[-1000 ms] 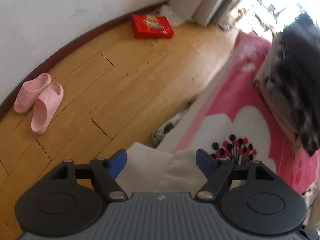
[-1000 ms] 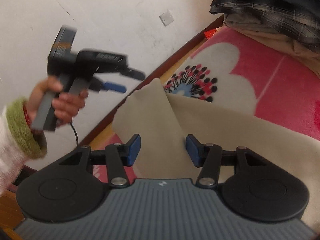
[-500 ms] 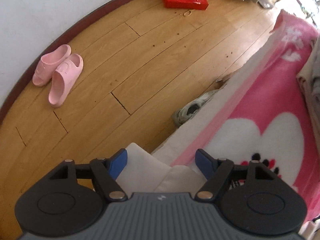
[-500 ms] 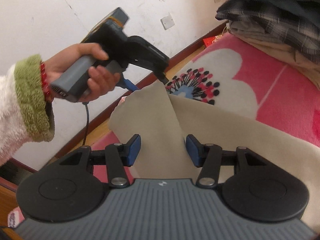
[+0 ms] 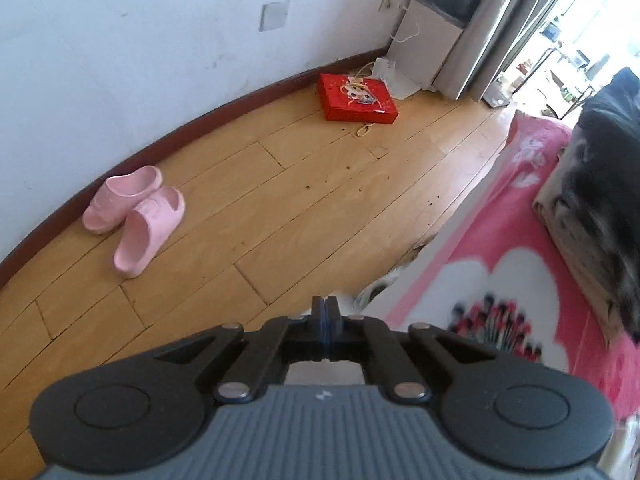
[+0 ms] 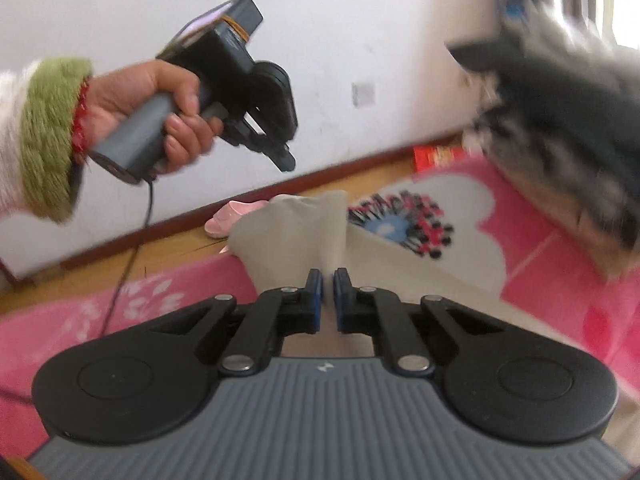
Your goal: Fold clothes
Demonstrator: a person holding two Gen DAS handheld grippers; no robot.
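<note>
Beige cloth garment (image 6: 304,228) lies on the pink blanket with white flower print (image 6: 560,280), spread across the bed toward the right wrist camera. One corner of it stands up in a peaked fold near the bed edge, just ahead of the right gripper (image 6: 325,300). The right gripper's blue-padded jaws are nearly pressed together with the beige cloth between them, a thin slit showing; they pinch a fold of the garment.

Left gripper (image 5: 326,320) in its own view has its jaws pressed fully together, blue pads meeting. A pale sliver of fabric (image 5: 324,372) shows below and behind the closed pads, but whether any of it is caught between them cannot be told. In the right wrist view the left gripper is held in the air above the garment, pointing down and to the right, clear of the cloth peak. The person's hand (image 6: 160,120) wraps its grey handle, with a green fuzzy cuff (image 6: 48,136) and a red bead bracelet at the wrist; a black cable (image 6: 136,248) hangs from the handle.

Stack of dark and plaid folded clothes (image 6: 560,128) sits on the blanket at far right, blurred. Beyond the bed edge: wooden plank floor (image 5: 280,200), pair of pink slippers (image 5: 136,216) near the dark baseboard, flat red box (image 5: 356,98) by the white wall (image 5: 160,40), grey curtain (image 5: 492,20) at the bright window.
</note>
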